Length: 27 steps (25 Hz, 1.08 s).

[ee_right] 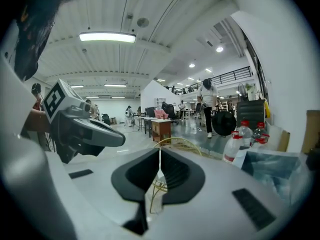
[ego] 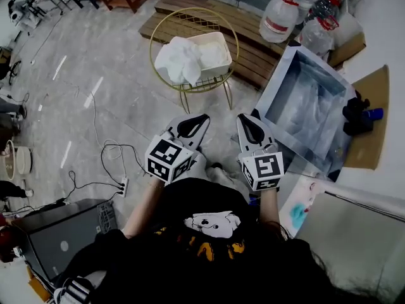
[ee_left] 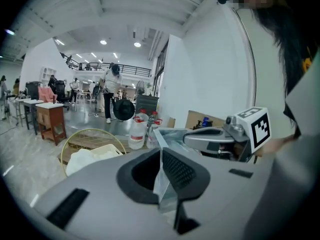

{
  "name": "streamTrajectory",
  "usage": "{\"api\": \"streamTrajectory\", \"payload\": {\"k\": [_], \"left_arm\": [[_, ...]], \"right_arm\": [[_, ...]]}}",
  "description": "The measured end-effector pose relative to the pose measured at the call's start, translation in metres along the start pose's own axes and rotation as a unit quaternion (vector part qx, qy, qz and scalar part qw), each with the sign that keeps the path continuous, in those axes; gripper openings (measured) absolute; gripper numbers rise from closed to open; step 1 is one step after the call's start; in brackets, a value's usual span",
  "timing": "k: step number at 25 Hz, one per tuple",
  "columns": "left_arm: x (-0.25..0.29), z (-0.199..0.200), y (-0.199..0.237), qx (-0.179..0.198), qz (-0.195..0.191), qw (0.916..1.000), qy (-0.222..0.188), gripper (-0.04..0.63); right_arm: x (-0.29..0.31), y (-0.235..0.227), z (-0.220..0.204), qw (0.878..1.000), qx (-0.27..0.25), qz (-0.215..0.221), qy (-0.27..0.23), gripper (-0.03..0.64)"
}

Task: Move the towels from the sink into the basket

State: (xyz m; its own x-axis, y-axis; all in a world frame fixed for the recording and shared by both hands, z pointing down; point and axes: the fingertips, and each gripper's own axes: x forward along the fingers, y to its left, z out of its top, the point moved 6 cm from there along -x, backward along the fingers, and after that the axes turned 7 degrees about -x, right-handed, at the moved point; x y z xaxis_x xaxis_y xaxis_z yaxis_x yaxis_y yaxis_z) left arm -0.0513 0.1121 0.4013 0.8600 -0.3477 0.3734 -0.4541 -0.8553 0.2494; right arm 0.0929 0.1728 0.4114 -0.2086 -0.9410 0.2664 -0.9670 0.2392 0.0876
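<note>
Close in front of my chest, left gripper (ego: 201, 118) and right gripper (ego: 245, 119) sit side by side, both clenched on nothing; white towels (ego: 179, 59) lie heaped in the wire basket (ego: 152, 48) farther off, left of the sink (ego: 273, 85).

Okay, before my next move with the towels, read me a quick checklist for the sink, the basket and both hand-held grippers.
1. Left hand-held gripper empty: ok, jaws together on nothing.
2. Right hand-held gripper empty: ok, jaws together on nothing.
3. Jaws open for a grasp: not ok, both are shut.
4. Towels inside the basket: ok, a white pile lies in it.
5. Basket upright: ok.
6. Sink free of towels: cannot tell, its inside is shiny and unclear.
</note>
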Motion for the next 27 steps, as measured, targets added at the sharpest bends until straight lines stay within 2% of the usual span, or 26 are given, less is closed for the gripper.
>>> {"api": "streamTrajectory", "payload": {"k": [11,18,27], "left_arm": [[0.025,0.012,-0.019,0.028,-0.049,0.9982,0.021,0.020],[0.032,0.009,-0.015,0.034,-0.073,0.9962,0.033,0.020],[0.026,-0.001,0.008,0.028,-0.075,0.9958,0.045,0.020]], "right_arm": [[-0.023,-0.025,-0.003,0.999,0.002,-0.049,0.010,0.005],[-0.027,-0.031,-0.009,0.997,-0.006,-0.076,0.028,0.005],[-0.031,-0.034,-0.028,0.993,-0.005,-0.106,0.059,0.005]]}}
